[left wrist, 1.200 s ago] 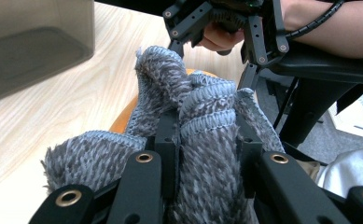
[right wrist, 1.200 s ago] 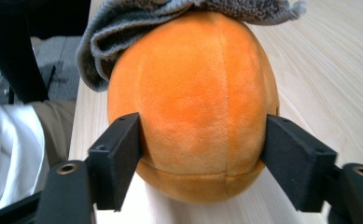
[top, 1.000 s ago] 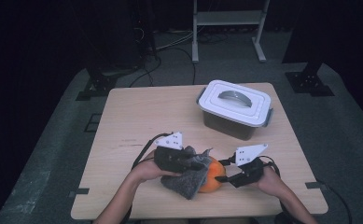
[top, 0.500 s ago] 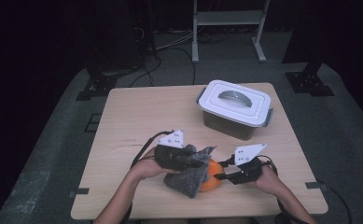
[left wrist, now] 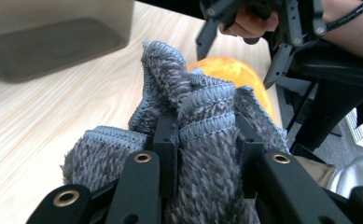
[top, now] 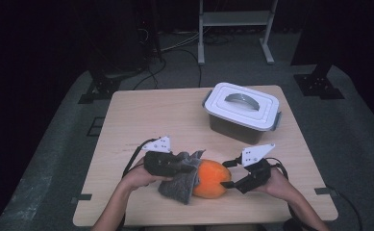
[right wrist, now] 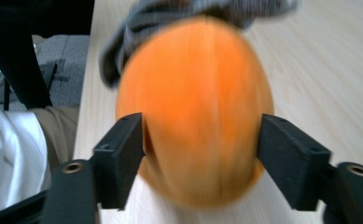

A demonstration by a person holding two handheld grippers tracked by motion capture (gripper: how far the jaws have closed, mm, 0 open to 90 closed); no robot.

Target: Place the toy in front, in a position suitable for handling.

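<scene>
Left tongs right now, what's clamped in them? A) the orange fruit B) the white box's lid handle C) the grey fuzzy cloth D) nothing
C: in the left gripper view the left tongs pinch a bunched fold of the grey fuzzy cloth, with the orange fruit lying beyond it.

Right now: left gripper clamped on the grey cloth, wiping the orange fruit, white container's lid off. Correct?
Not quite. The lid is on the white container, as the high view shows. The rest holds: the left gripper is clamped on the grey cloth, which lies against the orange fruit.
</scene>
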